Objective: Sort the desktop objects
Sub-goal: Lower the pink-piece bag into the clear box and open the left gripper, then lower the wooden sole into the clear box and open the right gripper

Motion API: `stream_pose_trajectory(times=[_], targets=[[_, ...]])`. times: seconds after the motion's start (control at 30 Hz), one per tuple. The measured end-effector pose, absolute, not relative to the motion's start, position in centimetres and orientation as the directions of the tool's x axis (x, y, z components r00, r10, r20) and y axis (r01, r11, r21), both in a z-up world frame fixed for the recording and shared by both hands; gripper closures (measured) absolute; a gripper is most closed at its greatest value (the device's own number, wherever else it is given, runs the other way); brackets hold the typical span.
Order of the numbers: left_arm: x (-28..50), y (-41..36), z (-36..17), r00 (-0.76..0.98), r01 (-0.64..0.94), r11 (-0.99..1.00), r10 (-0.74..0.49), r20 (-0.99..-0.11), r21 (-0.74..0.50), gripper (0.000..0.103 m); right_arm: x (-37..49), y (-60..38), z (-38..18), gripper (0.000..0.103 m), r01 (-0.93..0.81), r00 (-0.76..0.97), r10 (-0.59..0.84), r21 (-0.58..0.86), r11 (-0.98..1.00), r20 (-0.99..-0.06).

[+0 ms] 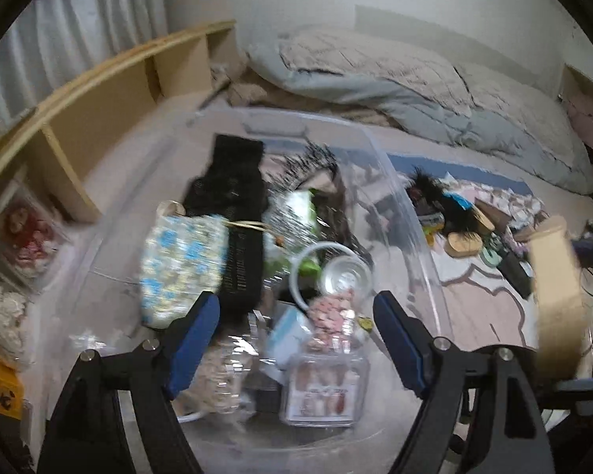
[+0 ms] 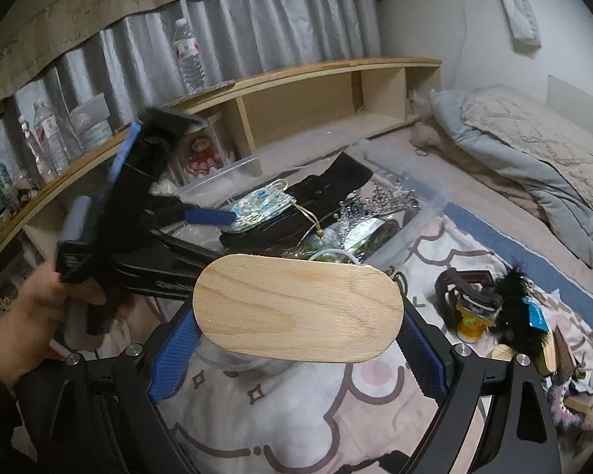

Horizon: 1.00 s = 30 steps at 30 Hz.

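A clear plastic bin (image 1: 407, 205) (image 2: 431, 193) holds a patterned face mask (image 1: 182, 264) (image 2: 257, 205), a black garment (image 1: 233, 205) (image 2: 328, 185), a silver crown (image 2: 379, 201), a white ring (image 1: 296, 272) and a clear jar of pink pieces (image 1: 328, 351). My left gripper (image 1: 296, 316) (image 2: 209, 217) is open and empty above the bin's contents. My right gripper (image 2: 296, 351) is shut on an oval wooden board (image 2: 296, 308), held near the bin's front; the board also shows in the left wrist view (image 1: 557, 300).
Loose items lie on the patterned cloth (image 2: 288, 407) right of the bin: a black fluffy piece (image 2: 514, 300) (image 1: 431, 189), a yellow spool (image 2: 468, 326), wooden pieces (image 1: 464, 243). A wooden shelf (image 2: 304, 102) with water bottles (image 2: 187, 55) stands behind; bedding (image 1: 395, 79) beyond.
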<state>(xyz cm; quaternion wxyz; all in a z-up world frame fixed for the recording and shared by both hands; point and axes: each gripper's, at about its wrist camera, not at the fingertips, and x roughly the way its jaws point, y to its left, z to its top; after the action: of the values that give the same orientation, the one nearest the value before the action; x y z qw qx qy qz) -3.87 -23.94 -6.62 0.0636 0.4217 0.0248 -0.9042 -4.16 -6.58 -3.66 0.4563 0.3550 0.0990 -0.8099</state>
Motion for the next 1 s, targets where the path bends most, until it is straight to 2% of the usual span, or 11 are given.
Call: stream_pose_trajectory(times=[0.23, 0.37, 0.5, 0.73, 1.0], targets=[[-1.4, -27.4, -4.8, -0.683, 0.216, -0.976, -0.151, -0.715, 0.000, 0.023, -4.7, -11.5, -5.6, 0.010, 0.836, -0.255, -0.624, 0.155, -0.526, -0.739], [-0.2, -29.4, -4.4, -0.706, 0.249, -0.967, -0.147, -0.692, -0.049, 0.023, -5.3, -14.1, -6.7, 0.010, 0.860, -0.236, -0.571, 0.105, -0.499, -0.786], [0.1, -30.6, -4.6, -0.706, 0.257, -0.963, -0.130, -0.696, -0.081, 0.023, -5.8, -15.9, -7.9, 0.010, 0.909, -0.200, -0.516, 0.039, -0.416, -0.833], [0.2, -30.6, -4.8, -0.706, 0.243, -0.966, -0.117, -0.698, -0.083, 0.023, -5.8, -17.1, -8.9, 0.010, 0.954, -0.120, -0.447, 0.021, -0.298, -0.887], [-0.1, -30.3, -5.0, -0.703, 0.229, -0.969, -0.103, -0.704, -0.087, 0.023, -6.1, -17.4, -9.1, 0.010, 0.961, -0.119, -0.386, -0.008, -0.277, -0.915]])
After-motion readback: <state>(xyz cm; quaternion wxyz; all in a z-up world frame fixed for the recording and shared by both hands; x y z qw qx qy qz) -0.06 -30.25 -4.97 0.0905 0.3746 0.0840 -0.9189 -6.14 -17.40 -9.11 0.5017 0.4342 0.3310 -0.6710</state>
